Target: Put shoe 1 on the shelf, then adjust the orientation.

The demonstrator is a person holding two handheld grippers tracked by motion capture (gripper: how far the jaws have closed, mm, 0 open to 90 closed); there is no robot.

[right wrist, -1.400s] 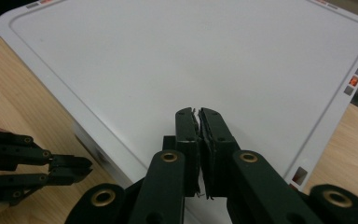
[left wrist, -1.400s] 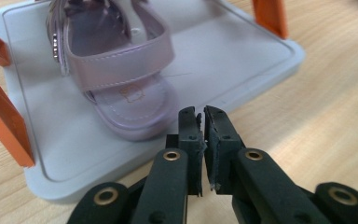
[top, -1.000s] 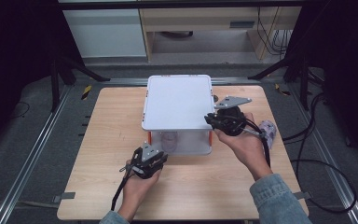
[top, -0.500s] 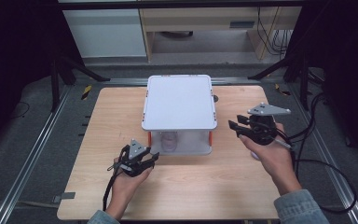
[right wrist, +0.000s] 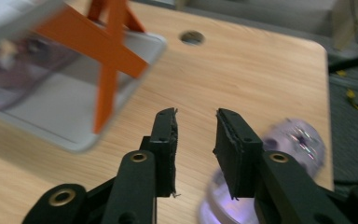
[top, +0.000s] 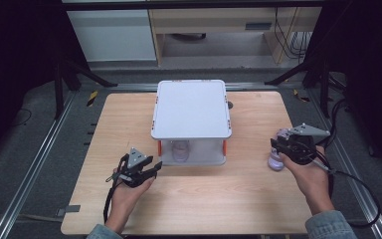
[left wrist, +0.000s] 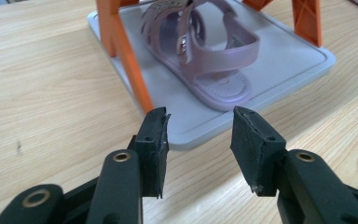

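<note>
Though decorated, no readable writing on lilac sandal (left wrist: 200,56) or rack (top: 191,107).

I see one sandal (top: 180,151) on the rack's (top: 191,107) lower shelf at frame centre, another sandal (top: 277,158) on the table (top: 119,114) at right

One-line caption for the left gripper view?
Open left gripper faces a lilac sandal on the grey, orange-legged rack's lower shelf.

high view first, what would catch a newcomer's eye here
A white two-tier rack with orange braces stands mid-table, a lilac sandal on its lower shelf. A second lilac sandal lies on the wood at the right, beside the right gripper. The left gripper points at the shelf's near edge, holding nothing.
</note>
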